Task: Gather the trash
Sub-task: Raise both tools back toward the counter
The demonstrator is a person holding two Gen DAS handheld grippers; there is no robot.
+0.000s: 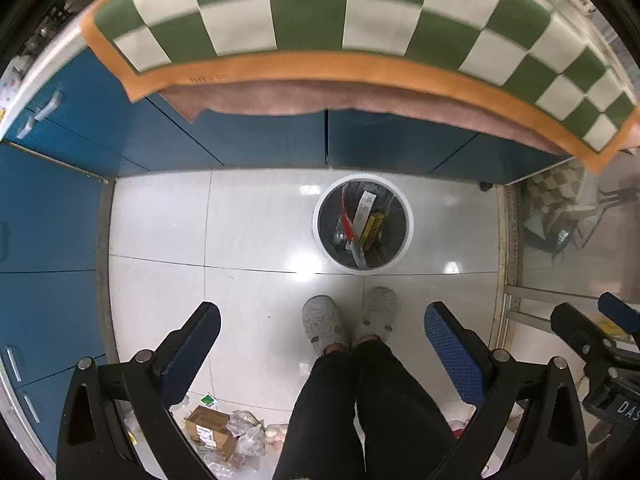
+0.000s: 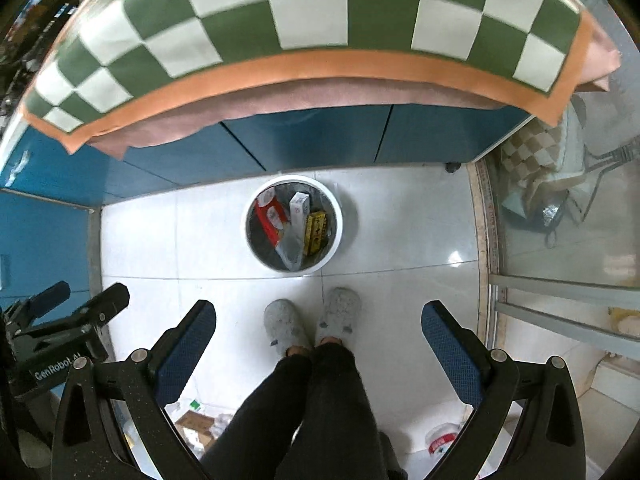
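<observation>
One white trash bin (image 1: 363, 224) on the floor, holding one yellow box (image 2: 315, 232), one white box (image 2: 299, 208) and one red-and-white pack (image 2: 270, 216). Two grey slippers (image 1: 324, 322). Two hand-held grippers: left (image 1: 322, 330), right (image 2: 318, 330), both spread wide, nothing between them. One cardboard box (image 1: 210, 430).

The left gripper (image 1: 322, 322) points down at the white tiled floor (image 1: 256, 232), its jaws wide apart and holding nothing. At twelve o'clock from it stands a round white bin (image 1: 363, 223) with wrappers inside, just beyond grey slippers (image 1: 348, 318). At seven o'clock, a cardboard box (image 1: 210, 430) lies among crumpled plastic (image 1: 248, 434). At three o'clock the right gripper (image 1: 600, 320) shows partly.
</observation>
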